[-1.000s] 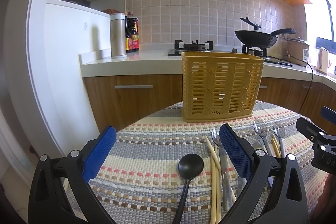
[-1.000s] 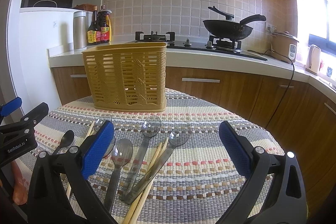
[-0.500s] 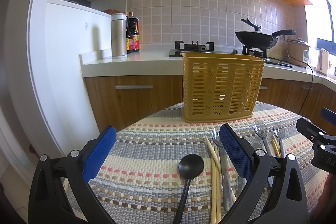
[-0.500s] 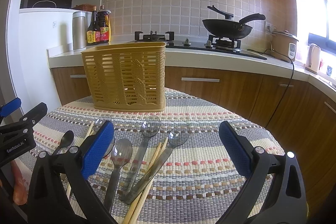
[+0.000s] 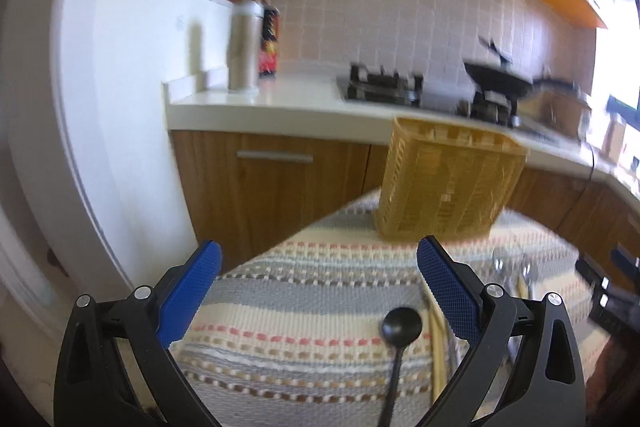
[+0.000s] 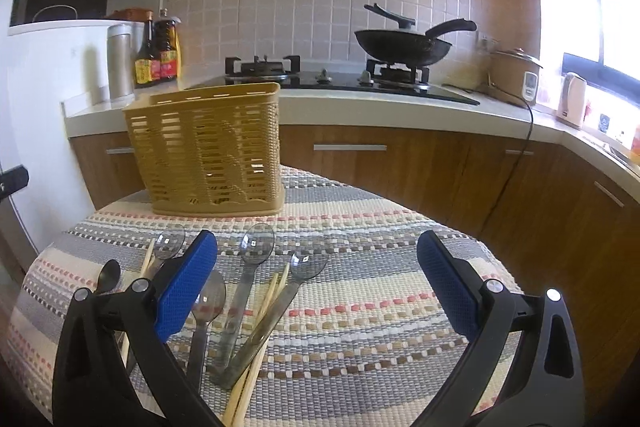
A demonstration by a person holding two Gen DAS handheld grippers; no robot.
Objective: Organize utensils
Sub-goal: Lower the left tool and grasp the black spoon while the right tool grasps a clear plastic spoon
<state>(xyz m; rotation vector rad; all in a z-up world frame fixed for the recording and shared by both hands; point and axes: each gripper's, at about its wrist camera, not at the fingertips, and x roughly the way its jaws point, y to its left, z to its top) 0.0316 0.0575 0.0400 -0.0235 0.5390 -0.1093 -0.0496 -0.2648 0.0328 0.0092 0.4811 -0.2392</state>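
A yellow slotted utensil basket [image 6: 208, 151] stands upright at the far side of the striped table mat [image 6: 360, 267]; it also shows in the left wrist view [image 5: 444, 183]. Several clear plastic spoons [image 6: 252, 267] and wooden chopsticks [image 6: 264, 323] lie loose in front of it. A black spoon [image 5: 400, 327] lies between my left gripper's fingers; it also shows in the right wrist view [image 6: 107, 277]. My left gripper [image 5: 318, 291] is open and empty above the mat's left part. My right gripper [image 6: 316, 287] is open and empty above the clear spoons.
A kitchen counter [image 6: 400, 107] with a gas stove, black wok [image 6: 404, 45], sauce bottles [image 6: 156, 55] and a steel canister runs behind the table. Wooden cabinets [image 6: 400, 163] stand below it. A white cabinet wall [image 5: 132, 107] rises left of the table's rounded edge.
My left gripper has swung and tilted, so its view is blurred and the basket now sits to the right. My right gripper has moved a little closer to the spoons.
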